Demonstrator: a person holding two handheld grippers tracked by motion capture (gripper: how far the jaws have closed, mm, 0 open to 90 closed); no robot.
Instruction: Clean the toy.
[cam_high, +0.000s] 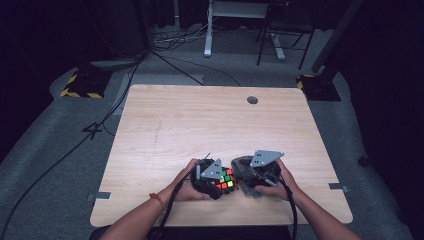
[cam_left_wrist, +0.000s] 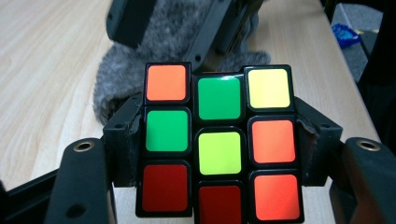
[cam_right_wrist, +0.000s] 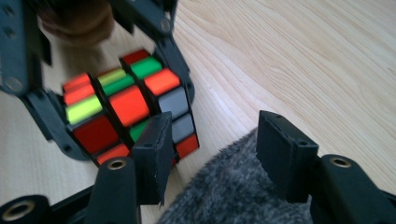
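A scrambled Rubik's cube (cam_high: 226, 180) sits near the table's front edge, clamped in my left gripper (cam_high: 220, 181). In the left gripper view its pads (cam_left_wrist: 125, 140) press on both sides of the cube (cam_left_wrist: 219, 140), whose near face shows orange, green, yellow and red stickers. My right gripper (cam_right_wrist: 217, 144) stands open just right of the cube (cam_right_wrist: 126, 107), its jaws apart over a grey furry cloth (cam_right_wrist: 233, 196) without pressing on it. From above, the right gripper (cam_high: 248, 176) and the cloth (cam_high: 241, 164) lie close beside the cube.
The wooden table (cam_high: 200, 120) has a round cable hole (cam_high: 252, 100) at the back. Both hands work at the front edge. Cables and desk legs stand on the grey floor beyond the table.
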